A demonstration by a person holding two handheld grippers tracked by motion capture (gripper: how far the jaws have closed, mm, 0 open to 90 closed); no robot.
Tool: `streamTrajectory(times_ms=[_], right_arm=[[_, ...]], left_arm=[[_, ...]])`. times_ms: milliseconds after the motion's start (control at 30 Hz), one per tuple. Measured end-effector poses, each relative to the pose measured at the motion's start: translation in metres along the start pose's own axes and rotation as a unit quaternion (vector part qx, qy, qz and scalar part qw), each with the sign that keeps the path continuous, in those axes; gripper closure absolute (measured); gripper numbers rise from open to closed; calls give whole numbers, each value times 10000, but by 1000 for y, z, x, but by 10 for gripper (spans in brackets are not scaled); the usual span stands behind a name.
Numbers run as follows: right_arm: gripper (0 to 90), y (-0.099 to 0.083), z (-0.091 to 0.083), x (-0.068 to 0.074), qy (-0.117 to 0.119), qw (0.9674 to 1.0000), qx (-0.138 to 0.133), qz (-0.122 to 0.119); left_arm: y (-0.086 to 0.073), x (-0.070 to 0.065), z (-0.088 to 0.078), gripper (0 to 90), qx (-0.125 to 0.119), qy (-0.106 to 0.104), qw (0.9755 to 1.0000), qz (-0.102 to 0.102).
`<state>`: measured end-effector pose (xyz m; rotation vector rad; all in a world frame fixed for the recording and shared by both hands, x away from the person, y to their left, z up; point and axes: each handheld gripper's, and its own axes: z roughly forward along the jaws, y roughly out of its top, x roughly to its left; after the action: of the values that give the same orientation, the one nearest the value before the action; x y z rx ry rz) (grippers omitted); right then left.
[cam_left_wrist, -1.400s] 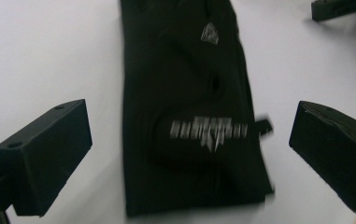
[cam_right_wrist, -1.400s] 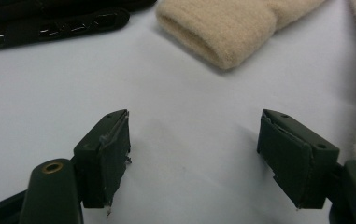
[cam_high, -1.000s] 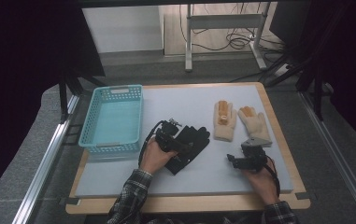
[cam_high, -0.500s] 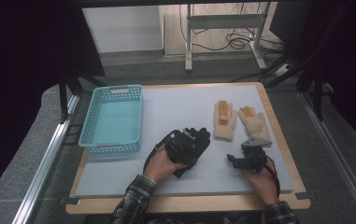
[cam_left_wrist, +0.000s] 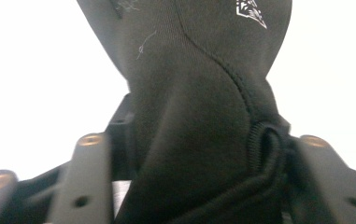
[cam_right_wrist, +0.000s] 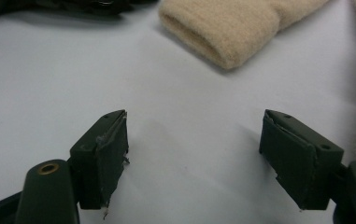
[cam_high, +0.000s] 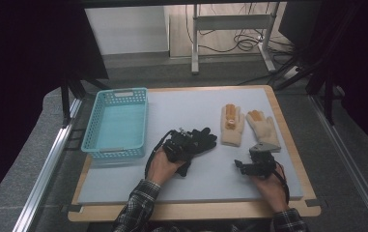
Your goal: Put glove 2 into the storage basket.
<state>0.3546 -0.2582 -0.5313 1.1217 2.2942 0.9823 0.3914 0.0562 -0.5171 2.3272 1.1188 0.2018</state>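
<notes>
Looking down from the high view, the left gripper [cam_high: 184, 145] sits over the cuff end of a black glove [cam_high: 202, 140] that lies flat on the grey mat [cam_high: 186, 106], between the blue basket [cam_high: 116, 123] and a pair of cream gloves [cam_high: 244, 126]. The right gripper [cam_high: 249, 166] rests near the front edge of the mat, just short of the cream pair and touching nothing there.

In the left gripper view the jaws have just been closing, and the black glove [cam_left_wrist: 199, 107] fills the gap between them: its dark fabric bunches up and the rolled cuff hem presses against the right-hand jaw, so the glove looks pinched at the cuff.

In the right gripper view the jaws stand wide apart over bare mat with nothing between them, and the ribbed cuff of one cream glove [cam_right_wrist: 227, 32] lies ahead of them, well clear.

The black glove should handle as a light, limp thing: it will sag and fold once off the mat, with no stiffness to keep its shape. The smooth fabric could slip through a shallow pinch, so the thick hemmed cuff seems the best hold, taken deep enough to catch both layers; the fingers would dangle and drag
</notes>
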Motion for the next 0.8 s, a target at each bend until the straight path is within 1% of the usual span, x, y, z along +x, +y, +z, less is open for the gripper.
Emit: streamTrajectory(times_ms=[33,67,100,233,300,400,600,633,667,700,800], right_arm=[[234,0,0,0,0,10000,0,0],[234,0,0,0,1,10000,-3,1],[234,0,0,0,2,10000,0,5],[233,0,0,0,4,10000,-1,0],[232,0,0,0,6,10000,1,3],[232,0,0,0,9,10000,-1,1],[230,0,0,0,14,10000,-2,1],[230,0,0,0,14,10000,-2,1],[230,0,0,0,14,10000,-3,3],[230,0,0,0,14,10000,-2,4],[230,0,0,0,14,10000,-2,3]], left_arm=[[0,0,0,556,0,0,10000,0],[0,1,0,556,-1,-5,10000,-8],[0,2,-1,595,-3,0,10000,-8],[2,2,-3,645,-15,21,10000,42],[3,2,-4,649,-8,16,10000,33],[9,4,-9,648,-43,140,9999,10],[20,10,-26,645,-171,250,9995,-55],[20,10,-26,645,-171,250,9995,-55],[22,11,-29,645,-206,258,9994,-55],[26,13,-37,644,-252,261,9993,-47],[32,15,-47,640,-339,309,9989,-70]])
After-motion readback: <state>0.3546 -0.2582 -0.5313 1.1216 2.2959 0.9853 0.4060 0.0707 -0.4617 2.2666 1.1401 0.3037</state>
